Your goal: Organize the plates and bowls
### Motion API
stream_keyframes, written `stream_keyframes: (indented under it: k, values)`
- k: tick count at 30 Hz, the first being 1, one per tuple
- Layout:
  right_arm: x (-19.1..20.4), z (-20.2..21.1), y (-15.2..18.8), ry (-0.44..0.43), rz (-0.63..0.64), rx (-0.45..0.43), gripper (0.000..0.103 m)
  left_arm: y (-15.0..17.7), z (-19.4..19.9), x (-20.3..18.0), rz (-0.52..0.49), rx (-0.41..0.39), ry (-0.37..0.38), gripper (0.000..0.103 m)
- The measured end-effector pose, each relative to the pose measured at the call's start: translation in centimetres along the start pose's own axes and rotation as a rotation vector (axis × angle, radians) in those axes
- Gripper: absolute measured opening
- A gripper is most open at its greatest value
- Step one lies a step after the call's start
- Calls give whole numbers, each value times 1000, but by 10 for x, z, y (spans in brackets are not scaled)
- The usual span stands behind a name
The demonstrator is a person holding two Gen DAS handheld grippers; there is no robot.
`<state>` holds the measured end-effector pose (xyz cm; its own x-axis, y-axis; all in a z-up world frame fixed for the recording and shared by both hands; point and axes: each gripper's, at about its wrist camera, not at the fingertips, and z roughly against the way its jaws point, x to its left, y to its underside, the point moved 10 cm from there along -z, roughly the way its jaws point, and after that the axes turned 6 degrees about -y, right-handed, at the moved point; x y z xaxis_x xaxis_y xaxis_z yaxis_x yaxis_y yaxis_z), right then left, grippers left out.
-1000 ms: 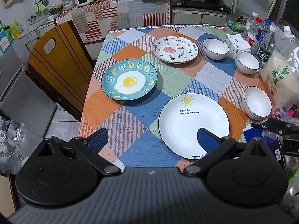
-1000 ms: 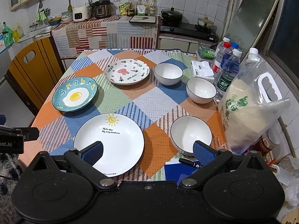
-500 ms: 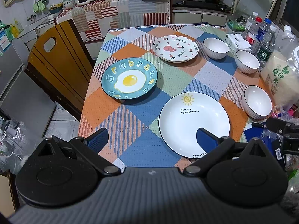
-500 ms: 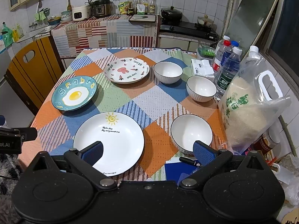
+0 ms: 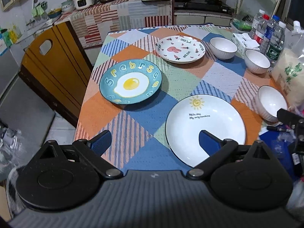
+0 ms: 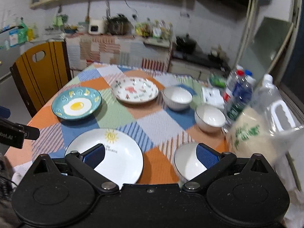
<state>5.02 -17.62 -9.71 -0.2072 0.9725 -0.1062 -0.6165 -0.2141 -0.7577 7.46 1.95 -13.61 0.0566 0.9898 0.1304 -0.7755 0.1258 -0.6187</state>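
Both claws hovered, spread and empty, over the near edge of the desk (image 5: 121,125).
Left claw (image 5: 154,142) stood apart beside the sun plate (image 5: 205,117), lower centre; right claw (image 6: 152,153) gaped by the nearest bowl (image 6: 187,163). Best approach: pinch rims squarely, then stack.

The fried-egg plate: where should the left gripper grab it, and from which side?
Grip the fried-egg plate by its raised rim, probably the near edge facing the left gripper, one finger over the lip and one under. It lies flat on the tablecloth, so only the upturned edge offers a hold. The sun plate and rabbit plate lie apart from it, leaving that edge clear.
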Motion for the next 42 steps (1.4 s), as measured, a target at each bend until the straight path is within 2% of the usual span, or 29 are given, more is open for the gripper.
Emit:
stream_keyframes:
  k: [3,5,7,10,14,16,18,21,23,24,25,26,29,33,36,42]
  values:
    - [-2,-14,4,-115,-51,-64,103,-3,-19,1,-12,-15,14,100]
    - [-2,-25,9,-185,-92,-68,103,-6,-32,3,-13,-21,3,100]
    - [-1,-40,16,-228,-116,-37,103,-7,-49,4,-9,-5,8,100]
    - [5,-61,32,-297,-144,-1,101,-5,-74,1,21,50,68,100]
    - [12,-92,61,-339,-173,74,90,7,-108,-8,13,119,85,99]
    - [13,-106,79,-359,-227,123,80,18,-122,-13,5,164,86,93]
    - [15,-115,94,-380,-280,147,74,29,-133,-18,6,212,104,74]
    - [14,-124,106,-351,-273,122,62,42,-145,-22,-16,245,103,58]
    - [11,-128,108,-347,-282,118,55,47,-148,-25,-19,252,107,54]
    - [8,-129,109,-348,-300,116,46,50,-148,-27,-14,257,127,49]
    - [4,-130,111,-341,-319,118,29,51,-148,-29,-5,268,149,46]
    - [-2,-132,111,-332,-331,126,20,53,-149,-32,5,279,175,37]
    - [-12,-136,116,-400,-401,116,20,57,-150,-44,36,297,252,23]
    - [-11,-141,118,-433,-416,118,21,58,-147,-51,17,264,235,23]
    - [-11,-143,116,-444,-416,139,21,58,-144,-52,-2,270,235,23]
    - [-14,-145,107,-480,-383,142,22,38,-134,-51,-45,240,215,23]
